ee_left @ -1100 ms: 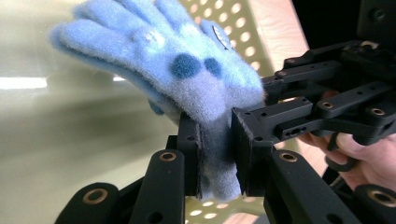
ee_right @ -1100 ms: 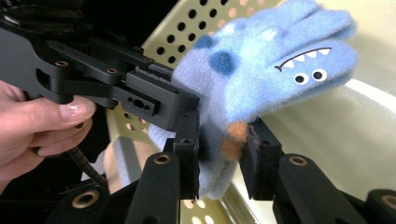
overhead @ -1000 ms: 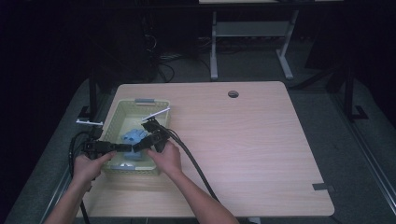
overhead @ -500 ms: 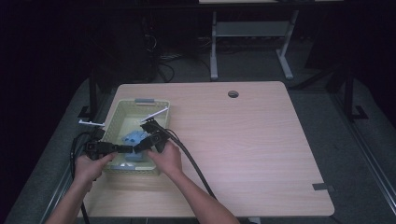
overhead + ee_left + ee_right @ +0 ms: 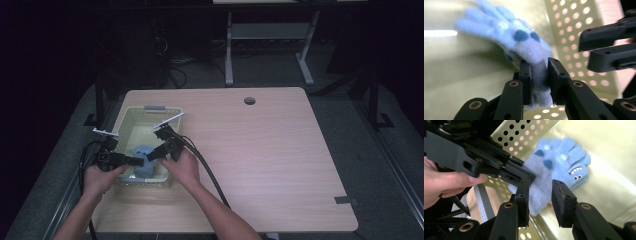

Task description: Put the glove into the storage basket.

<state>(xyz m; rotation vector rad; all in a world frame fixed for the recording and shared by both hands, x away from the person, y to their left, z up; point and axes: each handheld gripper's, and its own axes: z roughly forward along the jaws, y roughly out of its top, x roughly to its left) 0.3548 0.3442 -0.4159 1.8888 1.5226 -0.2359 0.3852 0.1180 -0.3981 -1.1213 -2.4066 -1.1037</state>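
Observation:
A fluffy blue glove [image 5: 143, 152] with dark blue spots and a monster face lies in a pale green perforated basket [image 5: 150, 109] at the table's left. In the left gripper view, my left gripper [image 5: 539, 75] is shut on the glove [image 5: 524, 42] at its cuff. From the right, my right gripper [image 5: 154, 155] reaches into the basket. Seen in its own view, the right gripper [image 5: 540, 192] is open, its jaws on either side of the cuff of the glove [image 5: 564, 162]. The left gripper [image 5: 520, 173] holds that same cuff just beyond.
The wooden table [image 5: 260, 150] stretches out to the right of the basket, with a cable hole [image 5: 249, 100] near its far edge. Black cables trail from both grippers over the table's near left. A desk frame [image 5: 270, 35] stands behind on the dark floor.
Both grippers stay at the glove in the basket's near end. No clear movement shows between the frames.

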